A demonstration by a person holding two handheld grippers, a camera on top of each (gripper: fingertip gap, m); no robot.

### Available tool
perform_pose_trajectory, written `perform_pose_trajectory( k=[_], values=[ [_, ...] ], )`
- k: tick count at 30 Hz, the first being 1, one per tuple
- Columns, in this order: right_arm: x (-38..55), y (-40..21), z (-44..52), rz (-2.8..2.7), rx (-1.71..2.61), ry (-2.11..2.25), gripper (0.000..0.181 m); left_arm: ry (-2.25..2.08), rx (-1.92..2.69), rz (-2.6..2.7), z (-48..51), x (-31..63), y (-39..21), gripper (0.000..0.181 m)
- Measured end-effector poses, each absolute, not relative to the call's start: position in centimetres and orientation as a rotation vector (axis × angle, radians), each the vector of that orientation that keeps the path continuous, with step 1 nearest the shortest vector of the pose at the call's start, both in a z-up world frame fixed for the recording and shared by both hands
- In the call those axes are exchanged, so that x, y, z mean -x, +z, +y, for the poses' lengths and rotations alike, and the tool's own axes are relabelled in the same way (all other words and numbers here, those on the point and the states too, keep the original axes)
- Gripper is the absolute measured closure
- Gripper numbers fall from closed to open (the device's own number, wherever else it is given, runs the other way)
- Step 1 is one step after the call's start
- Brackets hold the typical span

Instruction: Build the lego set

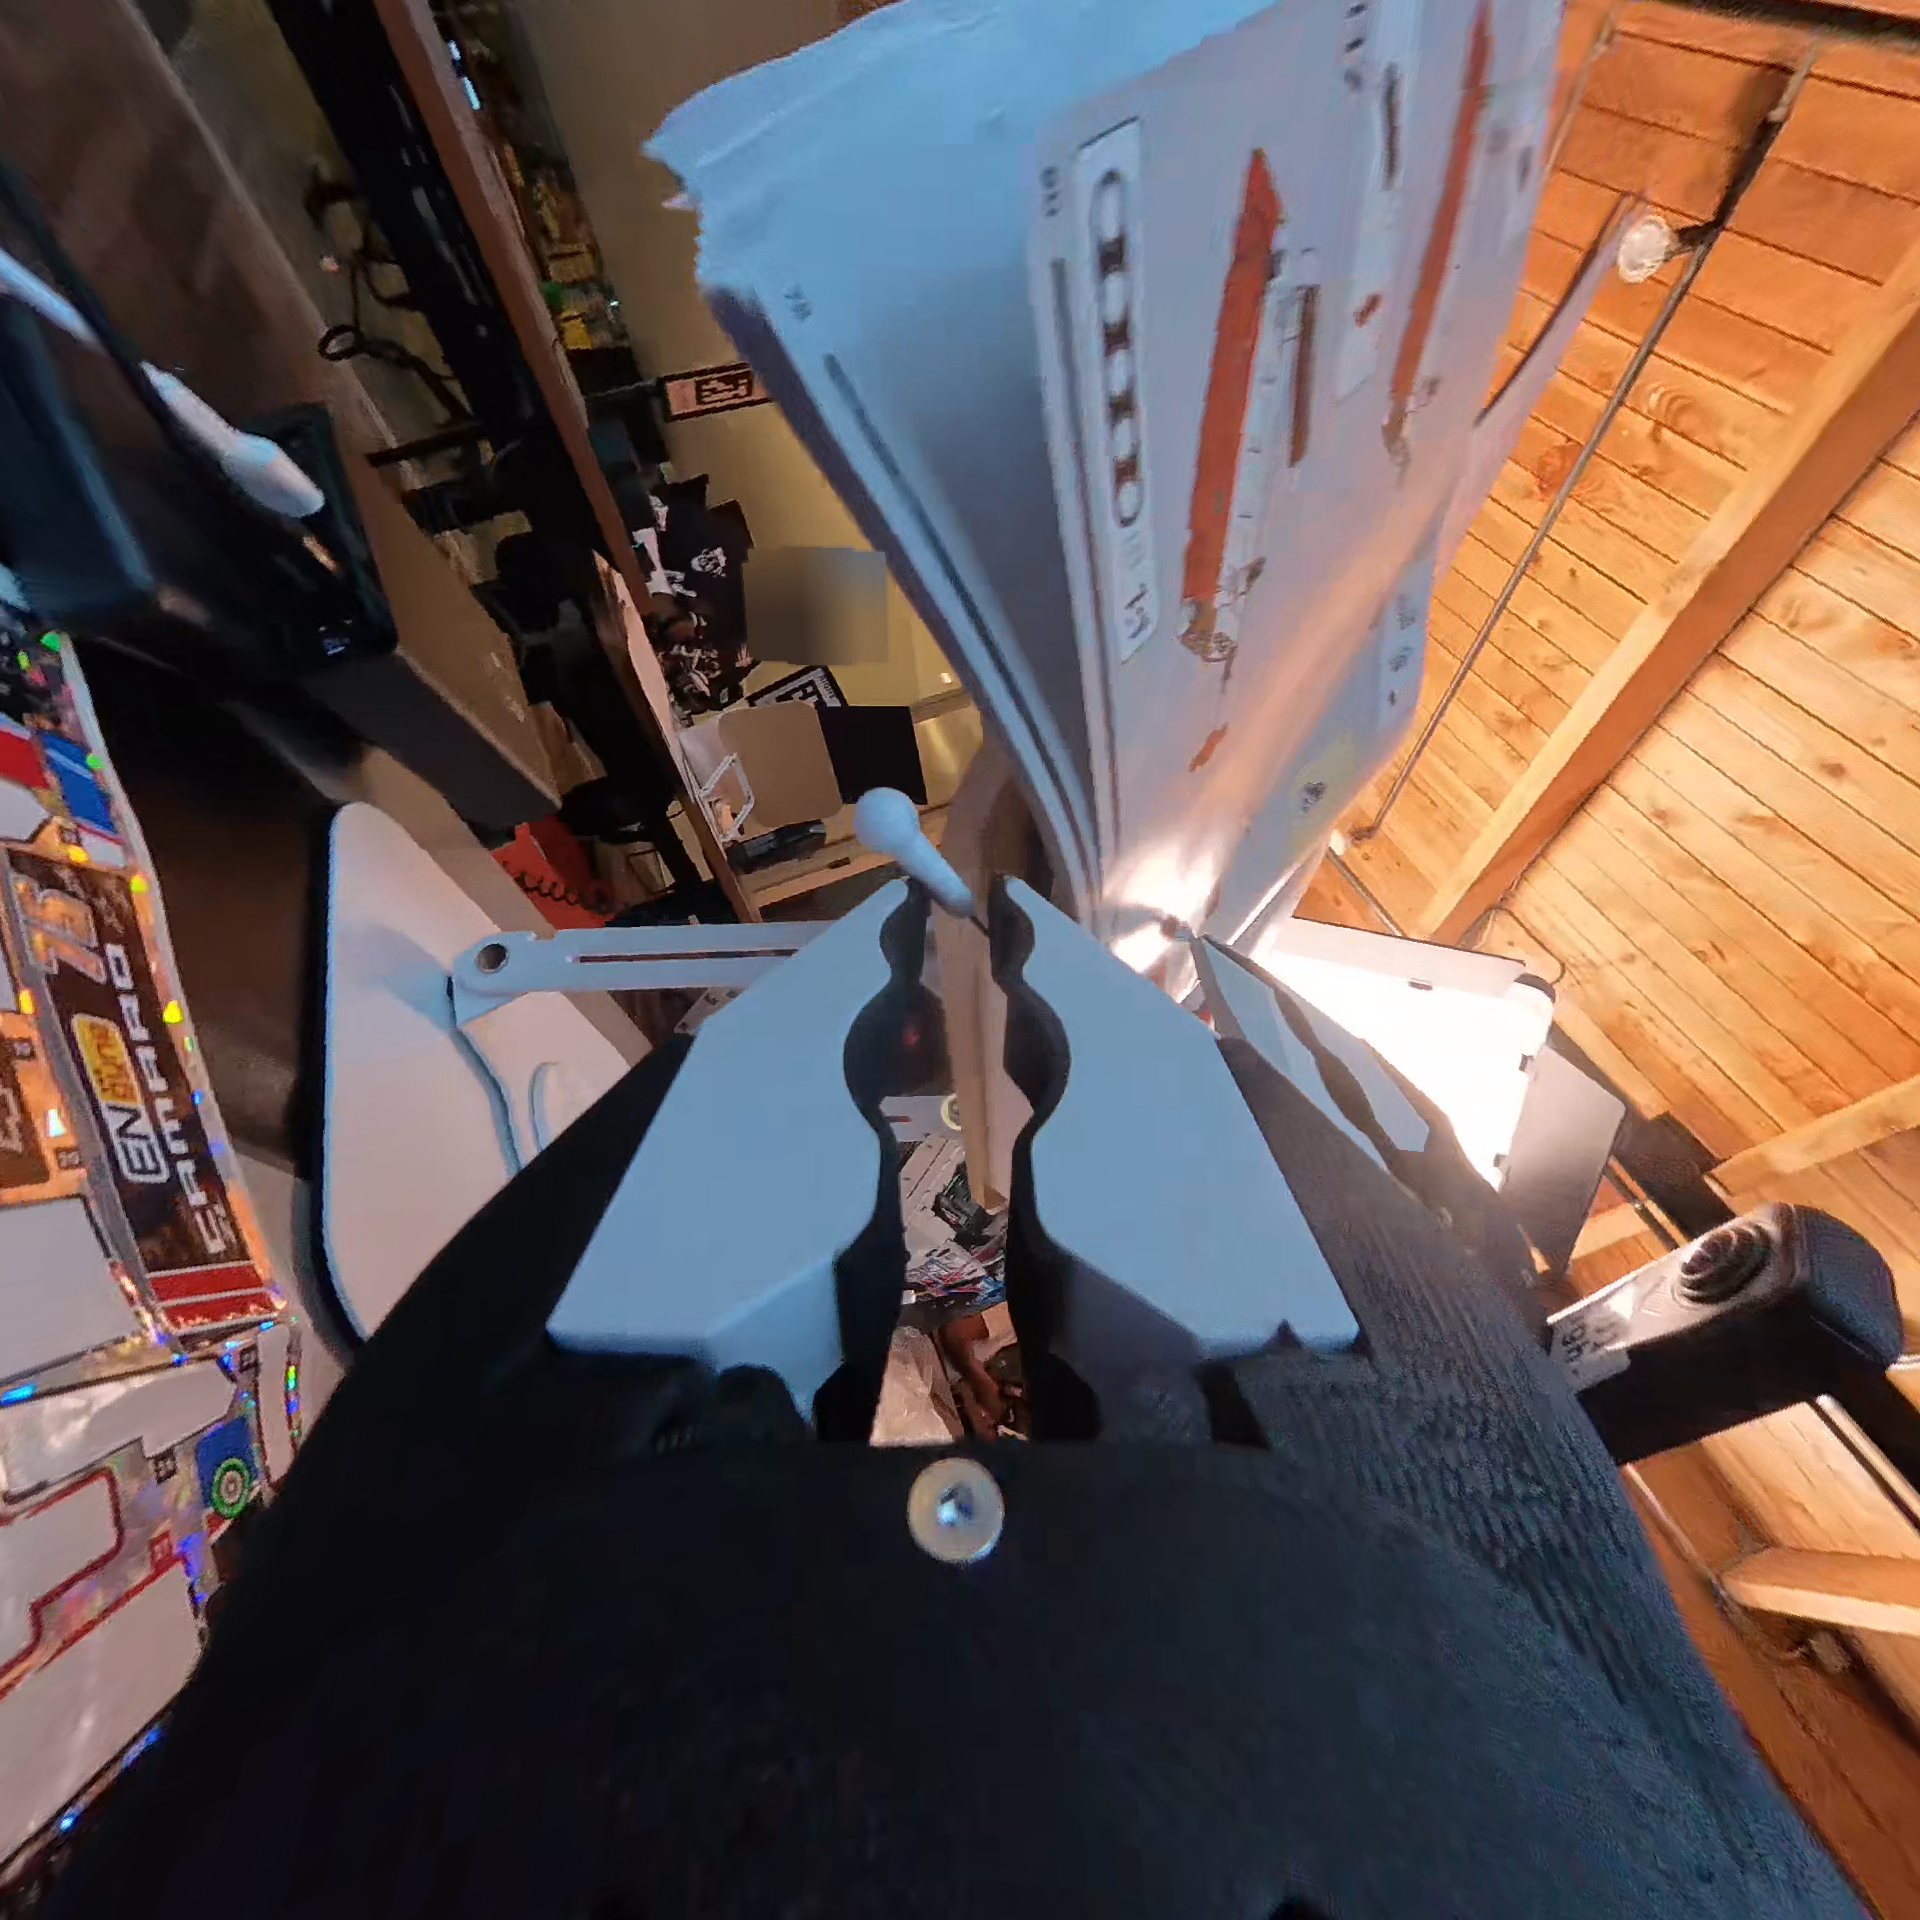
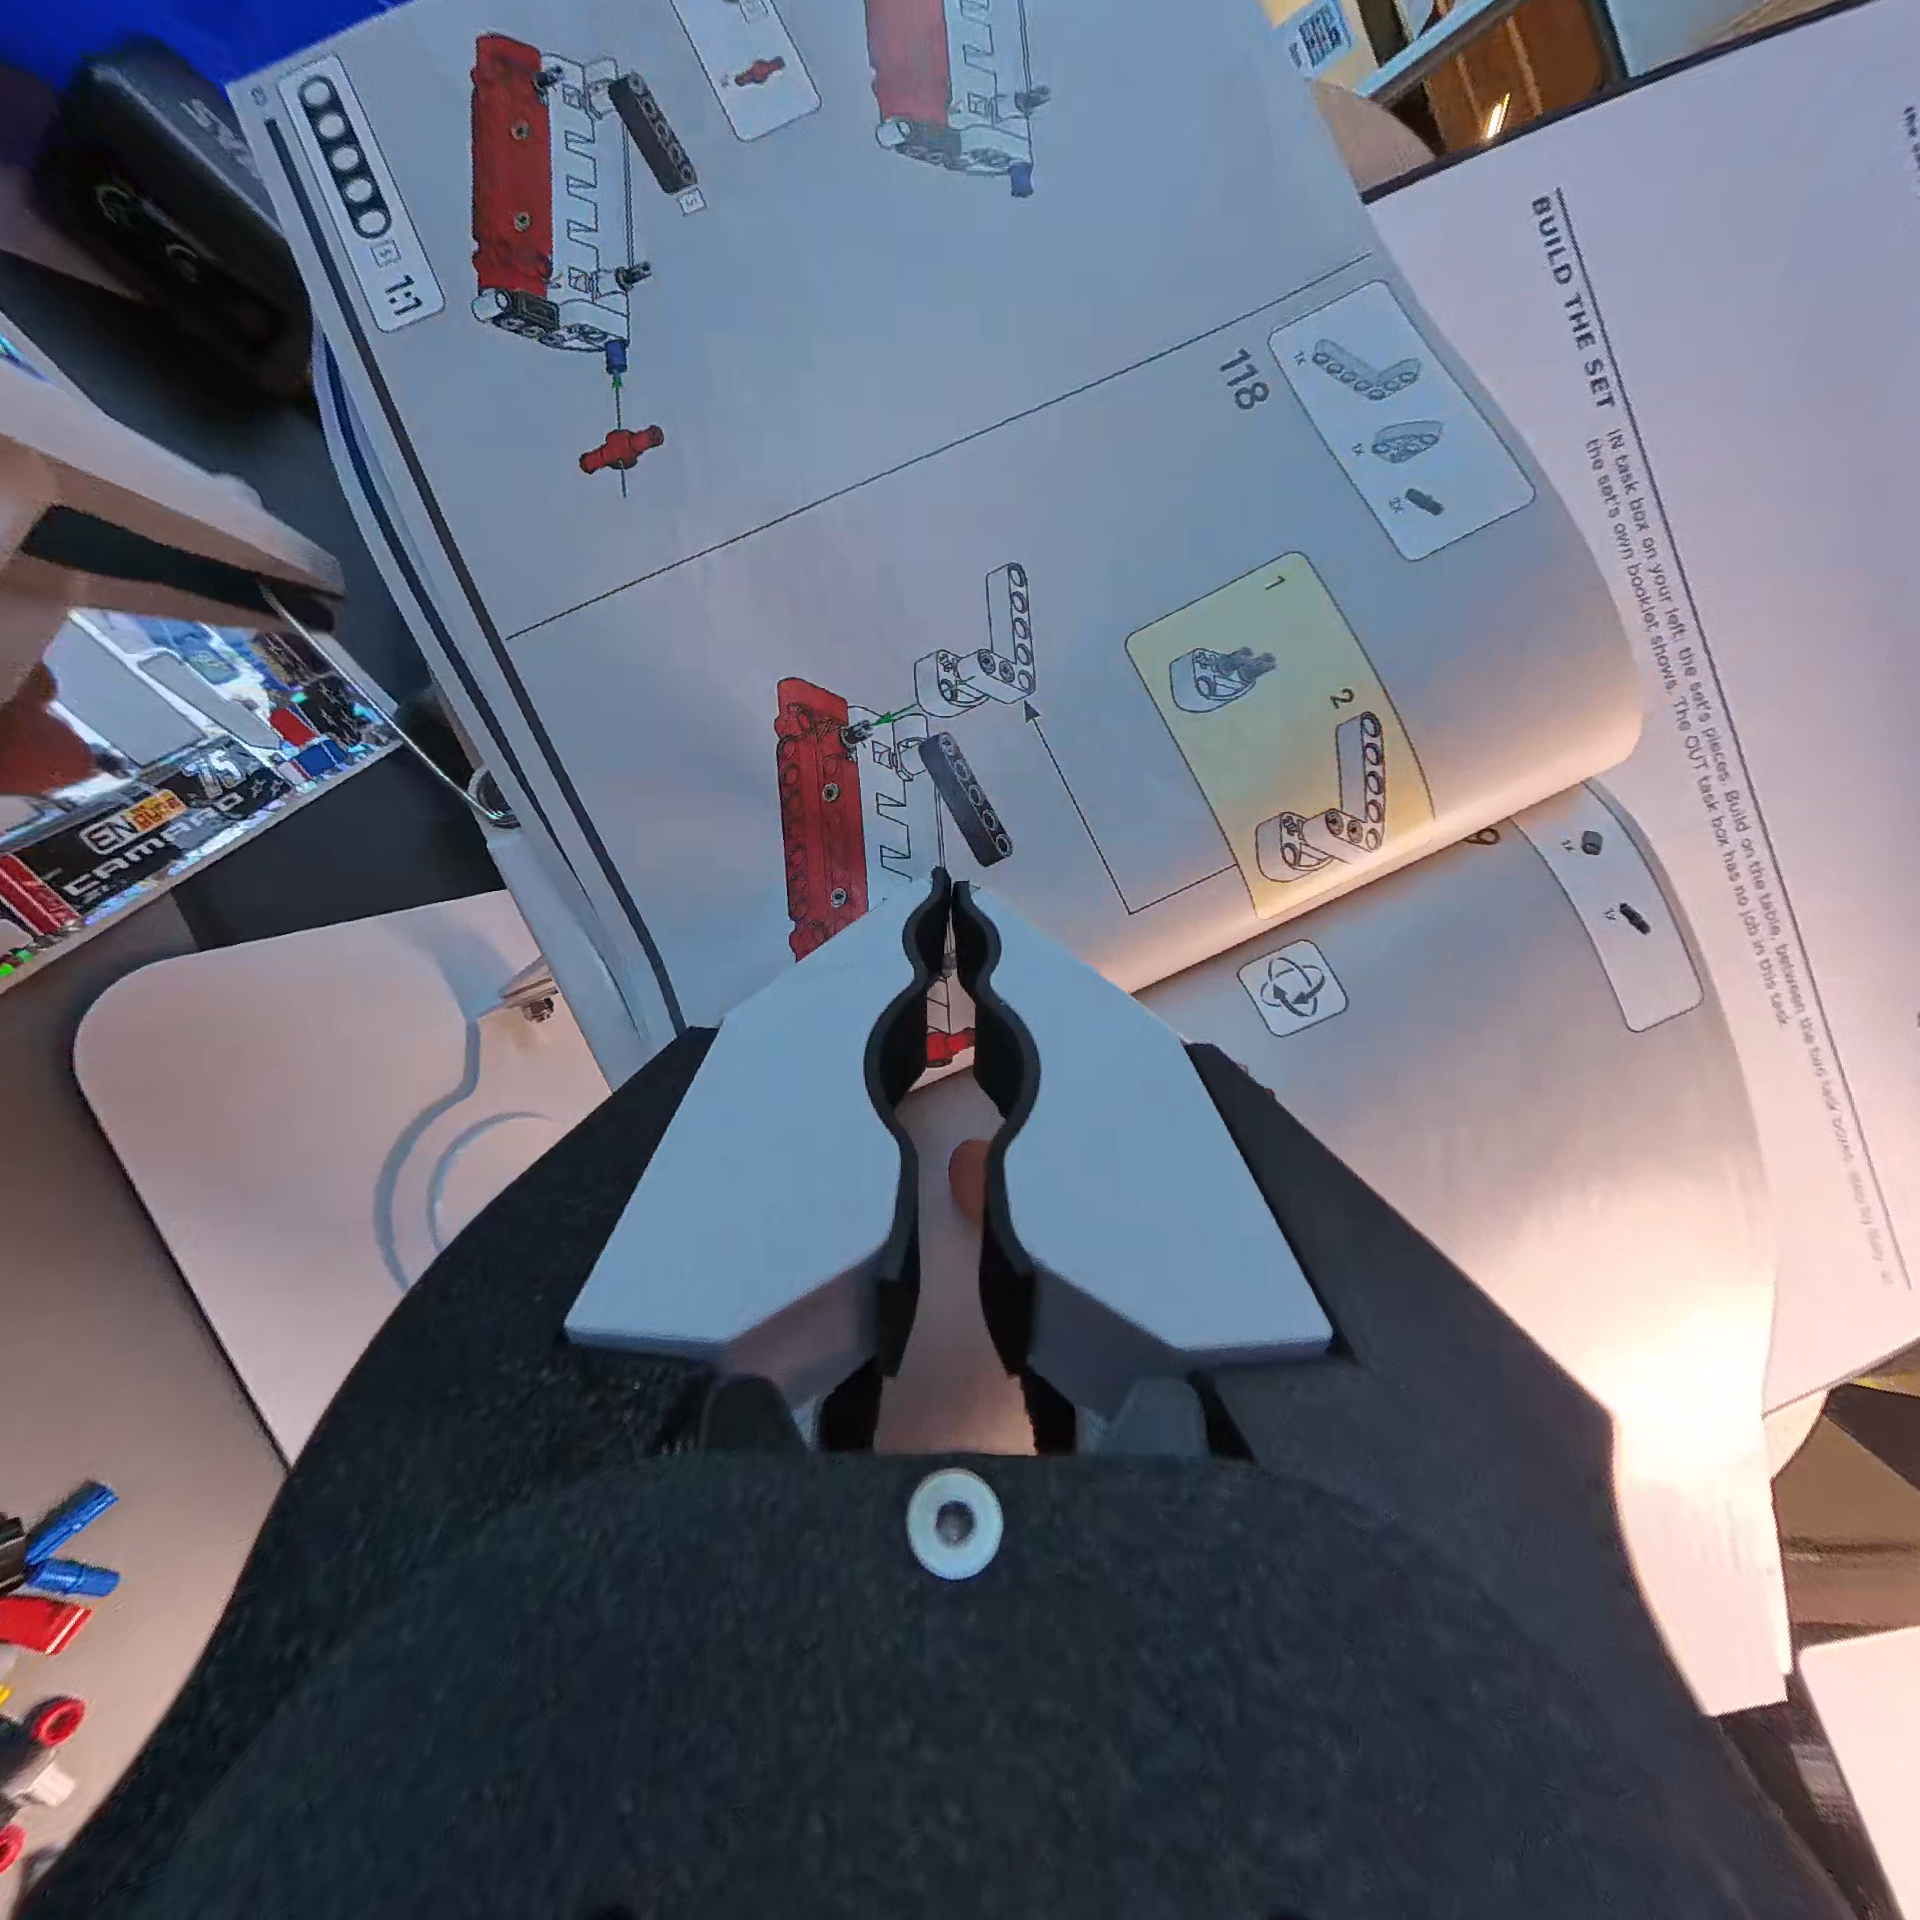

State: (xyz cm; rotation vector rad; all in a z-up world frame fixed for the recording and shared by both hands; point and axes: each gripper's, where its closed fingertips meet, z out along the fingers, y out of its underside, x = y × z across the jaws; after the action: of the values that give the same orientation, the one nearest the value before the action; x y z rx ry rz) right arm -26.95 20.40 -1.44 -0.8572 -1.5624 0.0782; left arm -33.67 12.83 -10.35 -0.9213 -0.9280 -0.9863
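Observation:
The open instruction booklet [image 2: 935, 436] stands on a white stand [image 2: 260, 1122], showing pages with red and white build drawings. My right gripper [image 2: 951, 891] is shut, its tips against the lower part of the page; no page shows between the pads. In the left wrist view the booklet's pages [image 1: 1195, 416] are lifted and blurred, and the right gripper [image 1: 1190, 935] sits at their foot. My left gripper [image 1: 956, 899] points past the booklet and is shut on a small white piece with a rounded head [image 1: 902, 831] that sticks out of its tips.
A white printed sheet [image 2: 1714, 623] lies to the right of the booklet. A shiny sticker sheet [image 1: 104, 1039] is at the left, also seen in the right wrist view [image 2: 177, 810]. Loose blue and red pieces [image 2: 62, 1590] lie at the lower left. Wooden boards [image 1: 1714, 727] fill the right. Spacing between my two grippers at the tips: around 15 cm.

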Motion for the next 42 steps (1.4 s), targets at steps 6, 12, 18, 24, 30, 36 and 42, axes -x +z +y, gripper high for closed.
perform_pose_trajectory(
  k=[6,12,18,24,30,36,42],
  values=[
    [27.1,-2.3,19.6,-1.619,0.845,0.154,0.171,-0.85,1.04,-0.811,11.8,33.3,-6.7,0.178],
    [27.3,-2.8,19.0,-1.65,0.807,0.113,0.167,-0.717,1.219,-0.69,13.8,33.8,-4.6,0.178],
    [25.2,-5.4,17.7,-1.806,0.667,0.019,0.166,-0.567,1.413,-0.549,15.7,33.7,-3.6,0.178],
    [25.7,-6.2,19.0,-1.802,0.636,-0.08,0.18,-0.424,1.492,-0.428,16.1,32.5,-2.5,0.178],
    [27.2,-5.8,19.5,-1.751,0.763,-0.004,0.181,-0.234,1.572,-0.263,16.1,30.7,-1.8,0.178],
    [27.0,-5.9,18.7,-1.775,0.771,0.04,0.18,-0.139,1.671,-0.092,17.7,28.5,-1.7,0.178],
    [25.4,-7.3,17.9,-1.839,0.758,0.105,0.159,0.246,1.816,0.366,20.4,24.8,-4.0,0.179]
  ],
)
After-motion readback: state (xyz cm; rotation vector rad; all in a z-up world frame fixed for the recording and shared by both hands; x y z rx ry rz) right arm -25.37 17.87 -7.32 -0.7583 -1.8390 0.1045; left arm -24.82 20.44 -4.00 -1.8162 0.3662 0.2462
